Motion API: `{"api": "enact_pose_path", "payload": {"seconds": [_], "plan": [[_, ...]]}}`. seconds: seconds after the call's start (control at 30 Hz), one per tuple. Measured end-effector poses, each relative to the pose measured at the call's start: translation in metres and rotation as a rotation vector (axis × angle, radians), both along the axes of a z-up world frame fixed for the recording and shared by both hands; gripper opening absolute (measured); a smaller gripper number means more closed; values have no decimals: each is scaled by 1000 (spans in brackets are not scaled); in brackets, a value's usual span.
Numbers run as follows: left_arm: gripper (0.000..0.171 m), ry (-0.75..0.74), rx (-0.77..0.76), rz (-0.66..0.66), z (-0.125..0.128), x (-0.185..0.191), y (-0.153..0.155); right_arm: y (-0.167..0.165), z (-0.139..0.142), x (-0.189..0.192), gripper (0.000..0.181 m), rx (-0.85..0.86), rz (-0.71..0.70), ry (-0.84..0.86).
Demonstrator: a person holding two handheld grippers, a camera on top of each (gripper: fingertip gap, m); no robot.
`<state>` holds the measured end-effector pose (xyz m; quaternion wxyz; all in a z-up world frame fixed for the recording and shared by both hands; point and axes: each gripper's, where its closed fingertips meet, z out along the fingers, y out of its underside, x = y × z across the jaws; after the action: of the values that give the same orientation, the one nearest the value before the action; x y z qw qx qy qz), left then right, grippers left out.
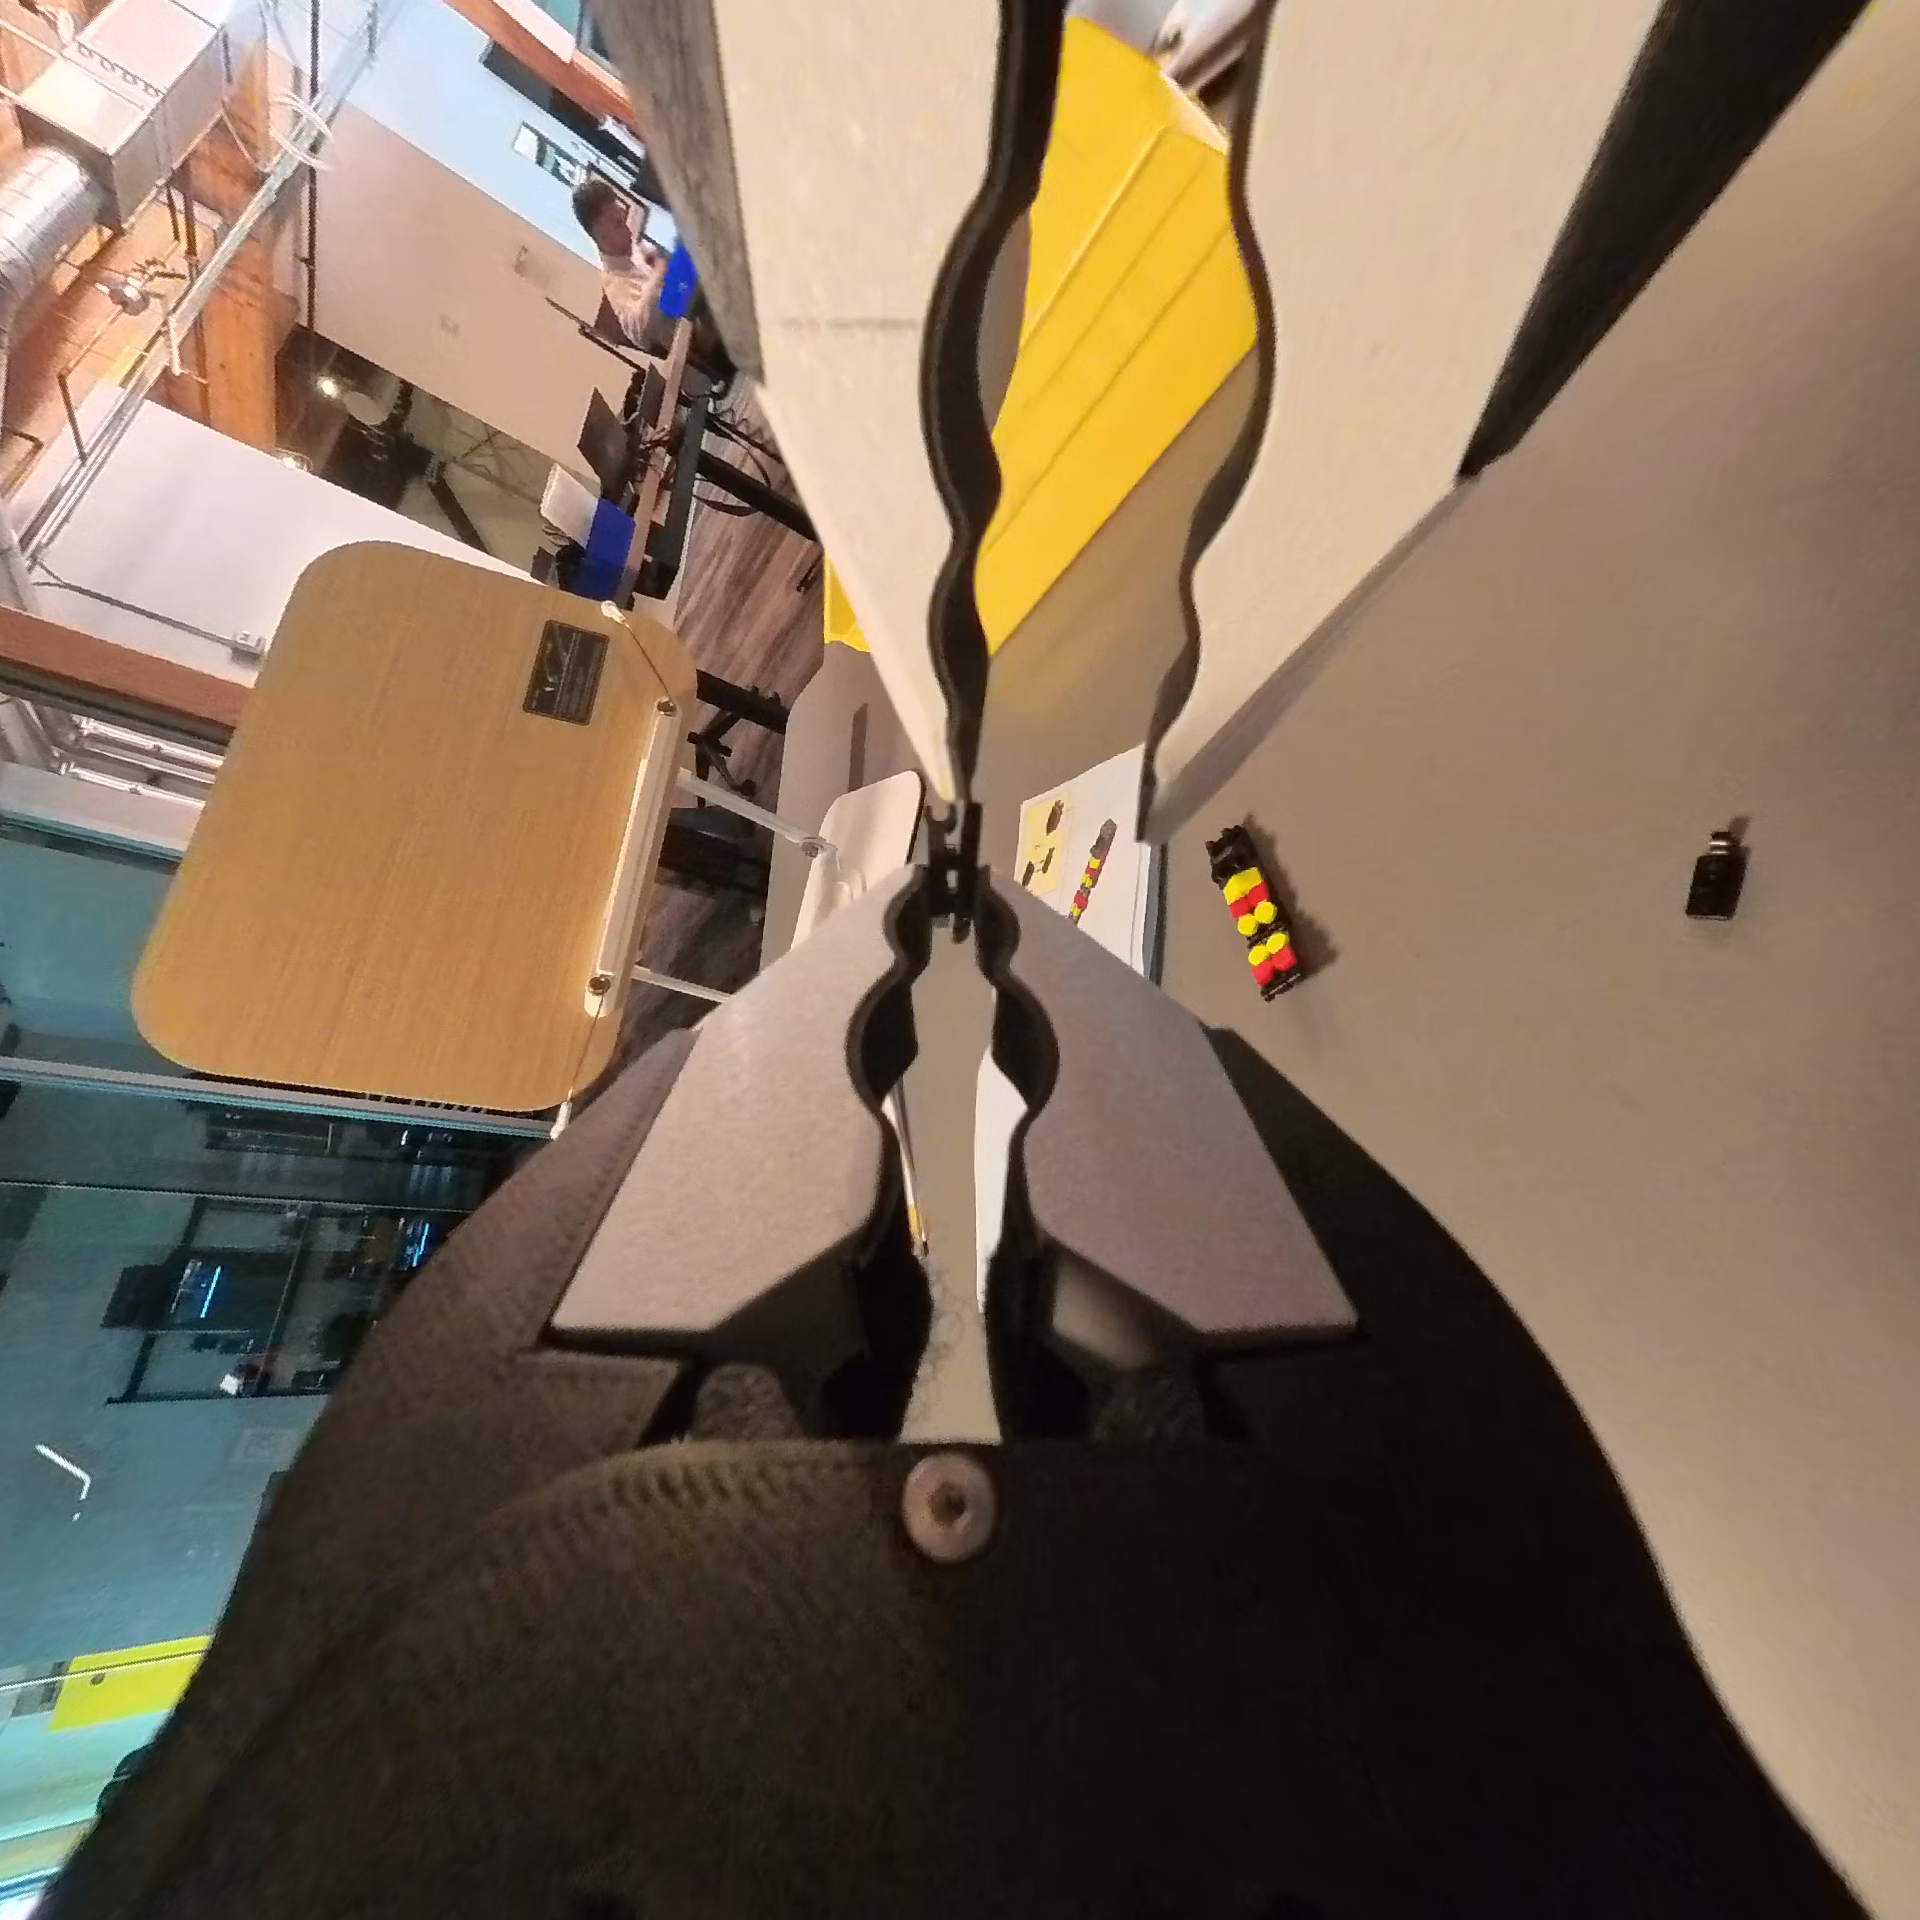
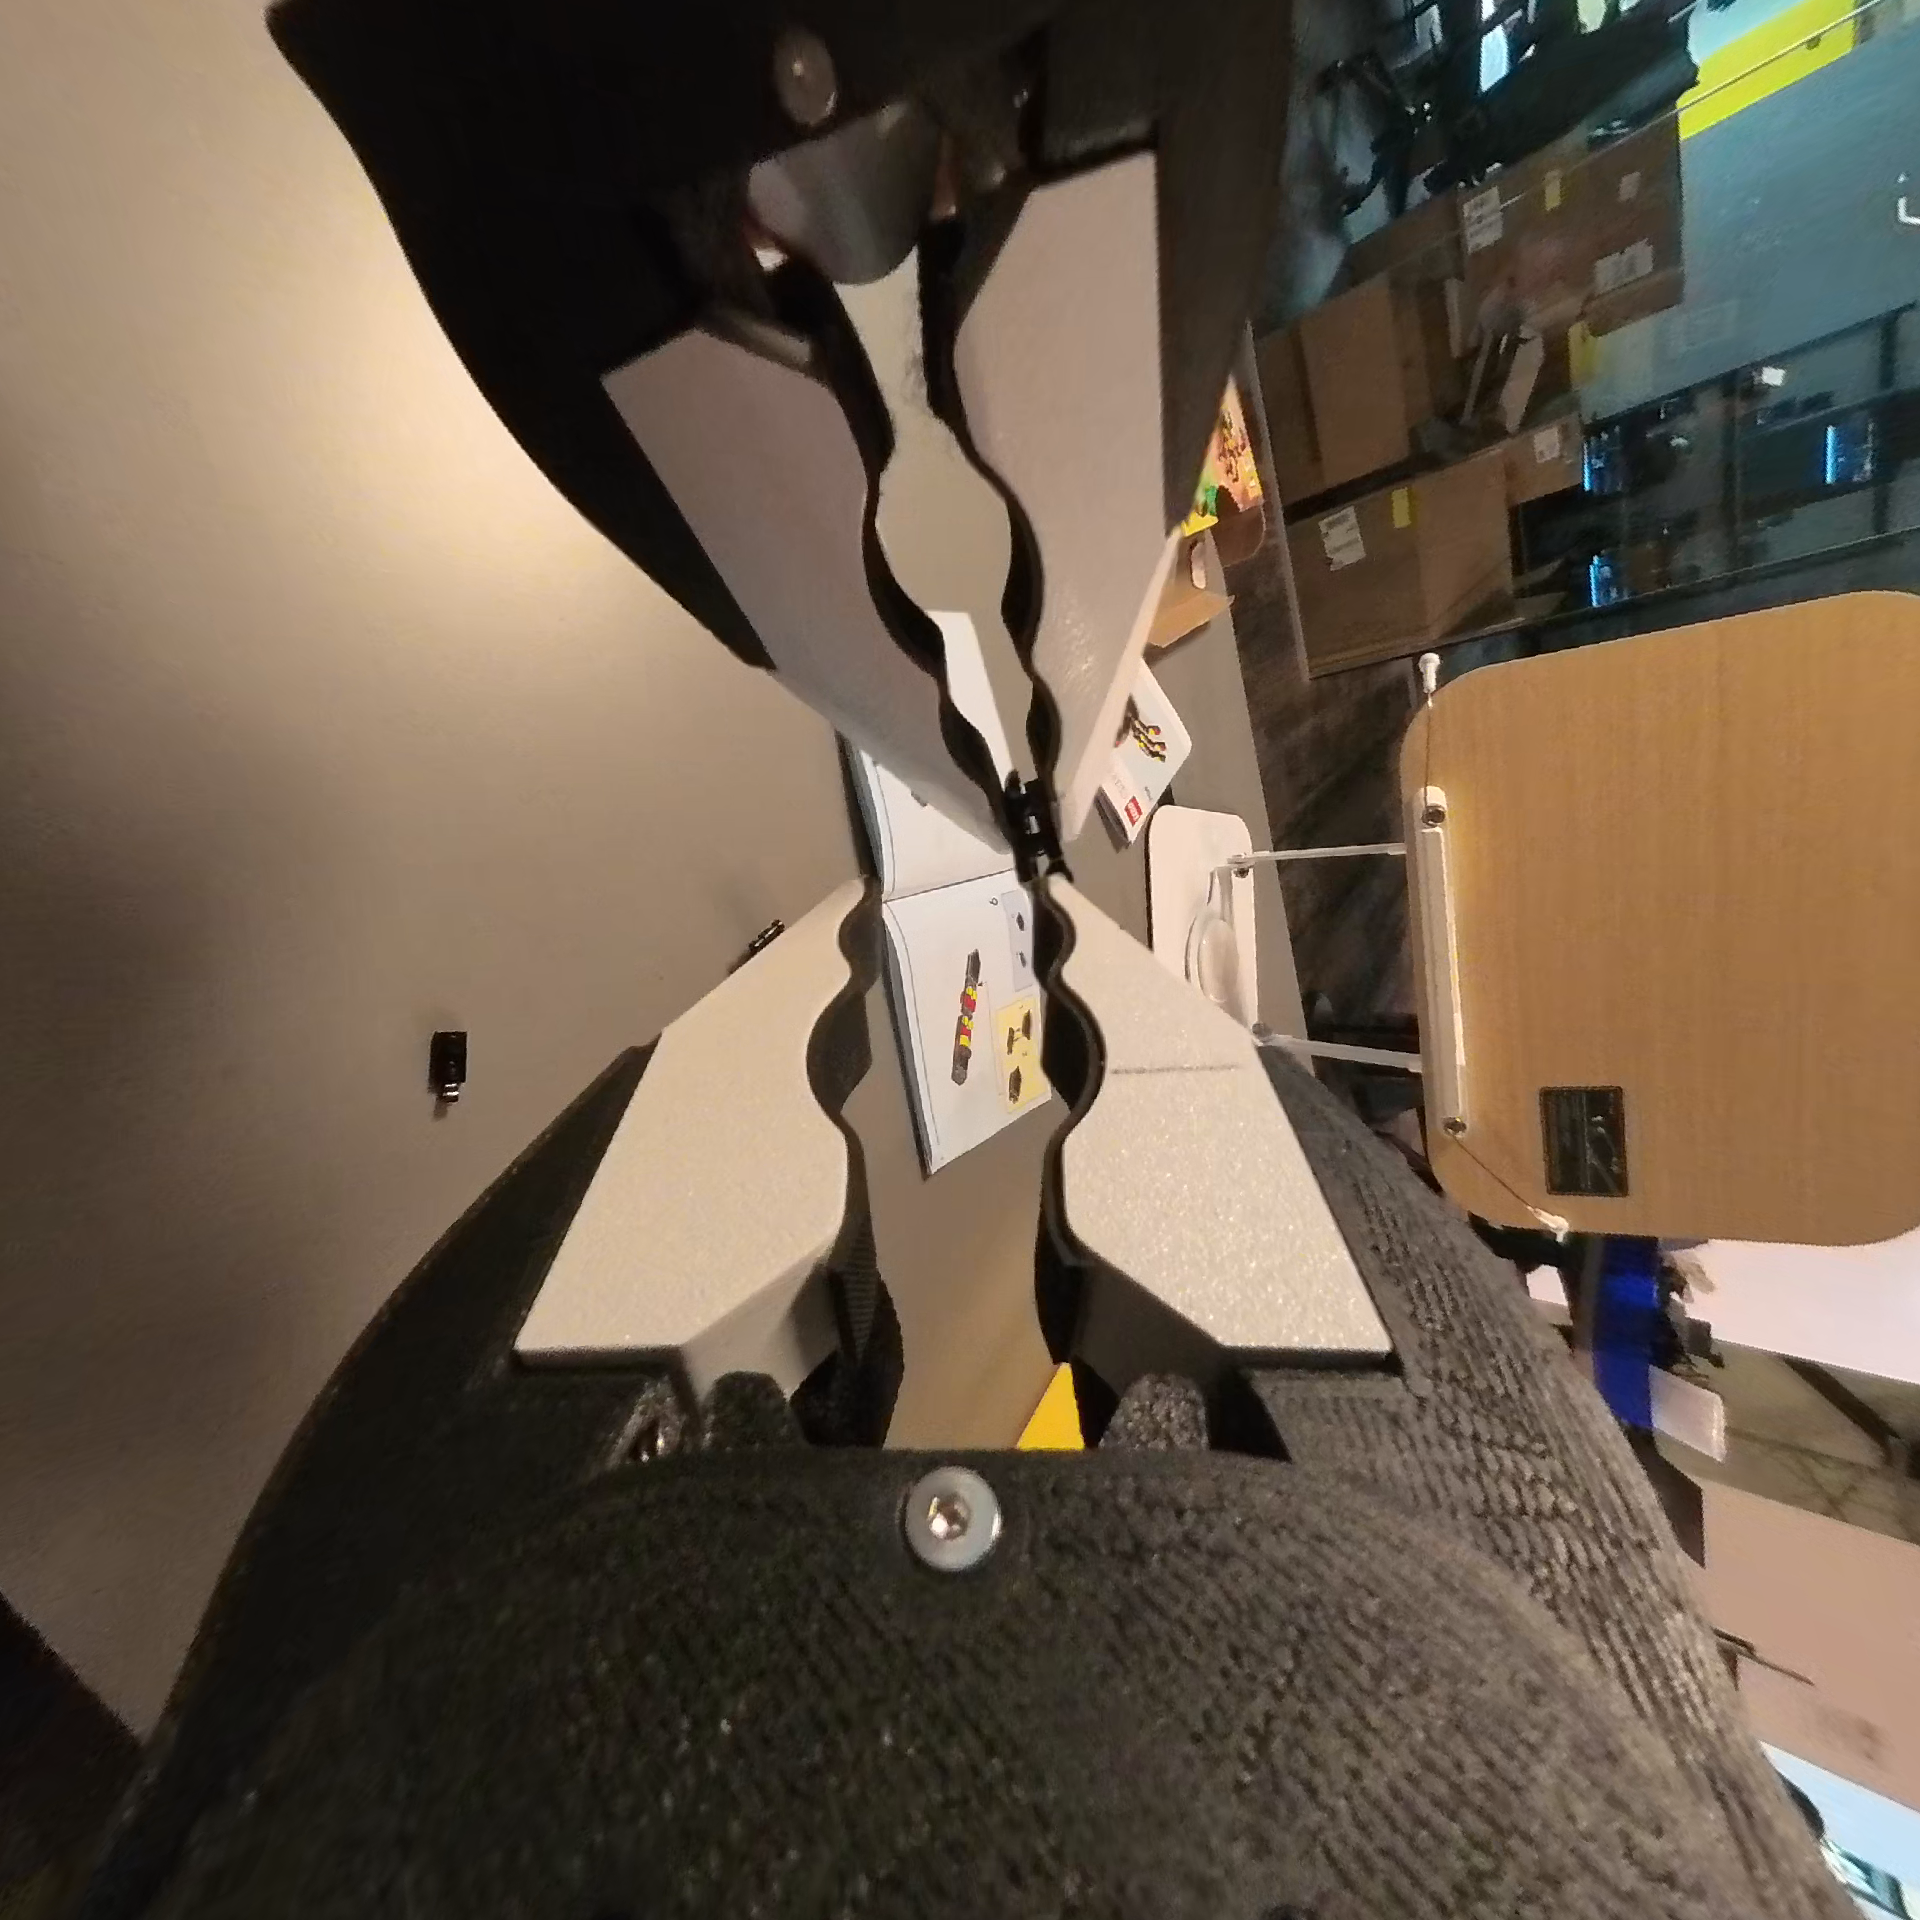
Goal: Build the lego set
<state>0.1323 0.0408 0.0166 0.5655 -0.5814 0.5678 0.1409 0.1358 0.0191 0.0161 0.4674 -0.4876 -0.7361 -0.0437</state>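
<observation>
Both pairs of tongs meet tip to tip in the air above the grey surface (image 1: 1558,1039), each clamped on a small black piece. The left tongs (image 1: 951,914) pinch theirs from below in the left wrist view, and the right tongs (image 2: 1039,868) close on the black piece (image 2: 1029,821) at the same joint. I judge the step to be mating two tiny black parts. The next move calls for a straight, steady push with the tips kept aligned, then letting go on one side only.

The left wrist view alone shows the half-built model (image 1: 1262,914), black with red and yellow studs, lying on the surface, well apart from a loose black part (image 1: 1714,883). The right wrist view alone shows the whole open page of the instruction booklet (image 2: 966,1029).
</observation>
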Motion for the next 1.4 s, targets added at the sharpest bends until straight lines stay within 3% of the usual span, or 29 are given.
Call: {"api": "enact_pose_path", "payload": {"seconds": [1.17, 1.4], "plan": [[7, -69, 13, -75, 20, 9, -19, -15, 19, 2, 29, -29, 64, 74], [7, -67, 43, -95, 24, 9, -22, -13, 25, 3, 22, 49, 90, 85]]}}
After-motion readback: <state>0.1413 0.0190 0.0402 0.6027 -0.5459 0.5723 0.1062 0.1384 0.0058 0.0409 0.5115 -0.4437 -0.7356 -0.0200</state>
